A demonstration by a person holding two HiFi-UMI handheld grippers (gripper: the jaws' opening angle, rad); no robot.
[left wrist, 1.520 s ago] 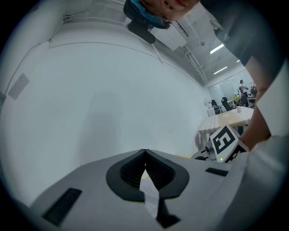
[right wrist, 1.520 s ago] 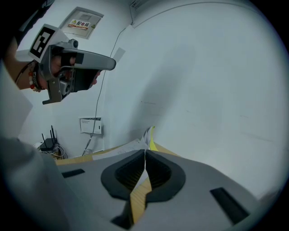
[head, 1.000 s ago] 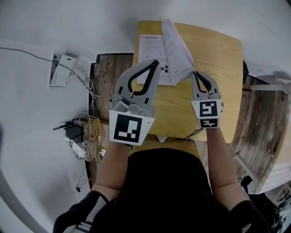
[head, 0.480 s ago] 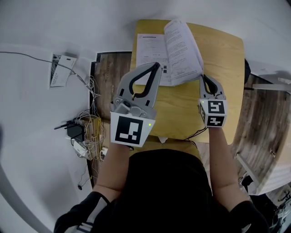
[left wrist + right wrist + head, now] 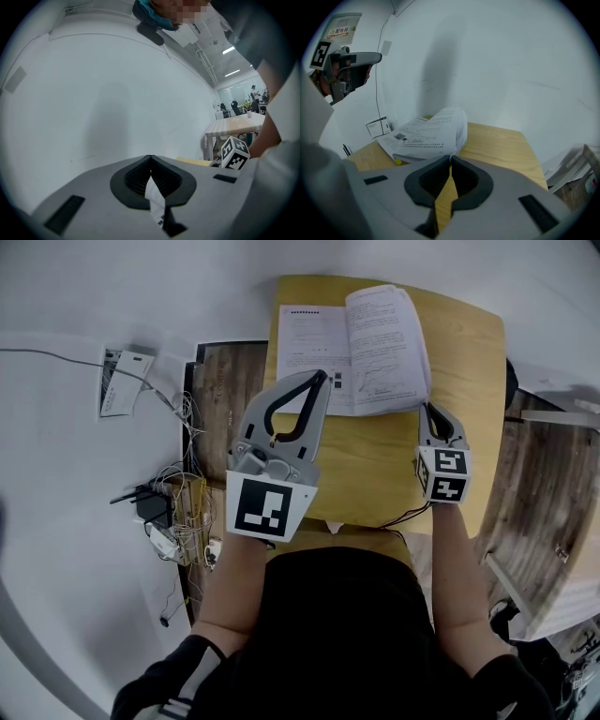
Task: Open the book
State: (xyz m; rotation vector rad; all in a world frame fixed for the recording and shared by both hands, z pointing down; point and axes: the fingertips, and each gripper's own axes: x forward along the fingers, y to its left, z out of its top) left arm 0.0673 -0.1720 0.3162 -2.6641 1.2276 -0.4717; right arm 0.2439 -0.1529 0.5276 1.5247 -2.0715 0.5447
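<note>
Head view with both gripper views: the book (image 5: pixel 352 348) is shown lying open on the yellow table (image 5: pixel 375 465), in the upper centre of the frame. Its left page (image 5: pixel 307 343) lies flat and its right-hand leaves (image 5: pixel 386 338) are arched into a loose hump, as is seen best in the right gripper view. The left gripper (image 5: pixel 322 381) is held over the lower edge of the left page. Its jaws are pressed together at the tips, and only a sliver of printed paper is seen through the slot behind them, so nothing is judged to be gripped. The right gripper (image 5: pixel 433 411) is placed just beside the lower right corner of the book, its jaws likewise closed, with bare table showing through the slot; whether the tips touch the leaves cannot be told. The opening step is judged to be all but complete. The next move is judged to call for the arched leaves to be smoothed flat so that they do not spring back, or for both grippers to be drawn clear. No container is seen: the table bears the book alone. A tangle of cables (image 5: pixel 178 512) is seen beside the table at the left of the frame, and a printed card (image 5: pixel 125 381) on the white wall at upper left.
</note>
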